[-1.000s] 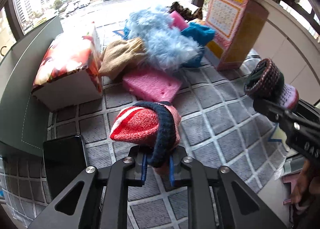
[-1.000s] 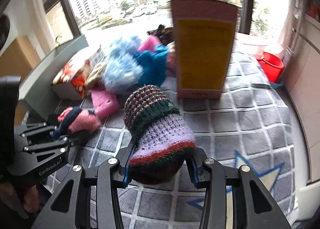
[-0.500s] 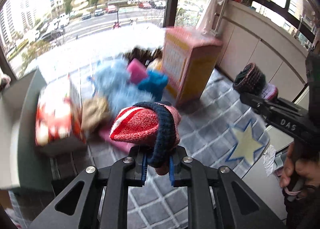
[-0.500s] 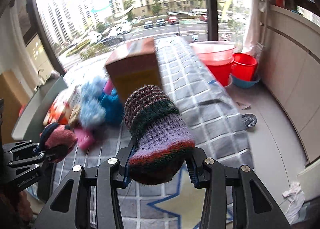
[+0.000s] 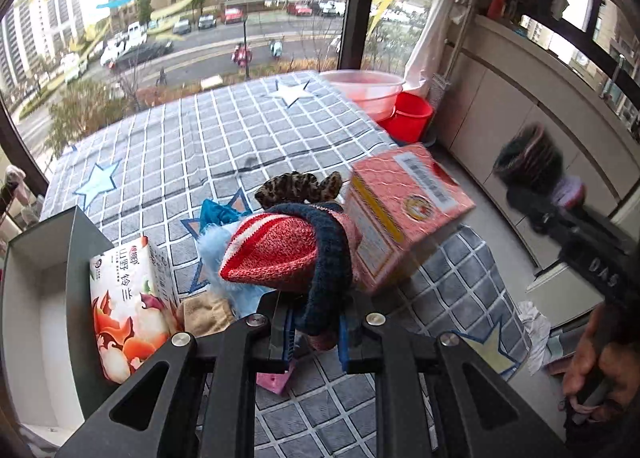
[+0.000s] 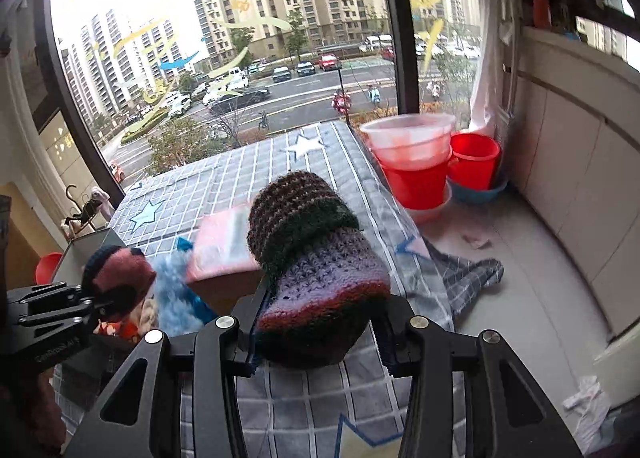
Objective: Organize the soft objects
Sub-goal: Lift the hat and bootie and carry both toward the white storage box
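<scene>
While the left gripper (image 5: 316, 334) pinched a red-and-white knitted hat with a navy cuff (image 5: 288, 254) between nearly closed jaws above the grey checked cloth (image 5: 224, 126), a pink cardboard box (image 5: 400, 210) stood just right. Farther right, the right gripper (image 6: 318, 332) clamped a rolled purple-and-brown crocheted hat (image 6: 316, 258), held aloft.

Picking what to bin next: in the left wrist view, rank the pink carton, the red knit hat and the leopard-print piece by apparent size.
1. Pink carton.
2. Red knit hat; nearer the camera, so unsure against the carton.
3. Leopard-print piece, partly hidden.
</scene>
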Tool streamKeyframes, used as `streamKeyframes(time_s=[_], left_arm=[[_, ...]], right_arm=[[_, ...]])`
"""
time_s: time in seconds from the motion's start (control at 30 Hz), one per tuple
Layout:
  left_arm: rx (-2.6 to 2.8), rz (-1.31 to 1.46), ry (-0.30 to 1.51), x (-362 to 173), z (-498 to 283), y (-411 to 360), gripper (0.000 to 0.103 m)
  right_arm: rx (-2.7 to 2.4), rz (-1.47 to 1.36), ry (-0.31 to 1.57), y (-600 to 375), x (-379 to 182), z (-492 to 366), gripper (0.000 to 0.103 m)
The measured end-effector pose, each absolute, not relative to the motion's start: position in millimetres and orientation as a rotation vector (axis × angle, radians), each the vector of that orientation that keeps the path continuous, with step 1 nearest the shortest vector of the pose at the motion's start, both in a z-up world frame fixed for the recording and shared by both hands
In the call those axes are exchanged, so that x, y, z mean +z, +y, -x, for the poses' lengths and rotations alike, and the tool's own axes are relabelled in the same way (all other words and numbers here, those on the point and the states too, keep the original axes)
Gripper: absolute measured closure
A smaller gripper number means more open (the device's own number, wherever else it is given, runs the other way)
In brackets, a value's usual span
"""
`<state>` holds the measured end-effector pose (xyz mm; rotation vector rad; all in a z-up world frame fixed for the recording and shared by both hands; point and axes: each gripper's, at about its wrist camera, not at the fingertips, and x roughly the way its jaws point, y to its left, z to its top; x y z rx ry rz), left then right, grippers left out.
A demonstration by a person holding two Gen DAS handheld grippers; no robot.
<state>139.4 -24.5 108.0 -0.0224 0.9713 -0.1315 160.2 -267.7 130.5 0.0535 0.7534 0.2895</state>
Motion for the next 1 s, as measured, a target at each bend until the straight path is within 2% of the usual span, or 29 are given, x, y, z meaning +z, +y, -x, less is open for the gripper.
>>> streamKeyframes(time_s=[0.17,0.33,0.6,0.73,1.0], left_arm=[[-0.100,0.036,1.011,107,-152,-7,0.085],[-0.052,0.029,1.015,104,-146,19,0.085],[0.008,0.046,1.032,93,-132,53,0.085],[0.022,0.060,1.052,86,-130,56,0.085],[0.019,0.098,1.045,89,-126,46,0.085]], right_arm=[[0.292,-0.033,0.744,-250,154,-182,0.058],[0.380,-0.012,0.723,-223,182,-160,0.058],[0.656,-0.089,0.886,-199,229,-105,0.058],[0.692,-0.037,0.865,-181,259,-83,0.058],[0.712,0.045,0.811,-161,279,-82,0.058]])
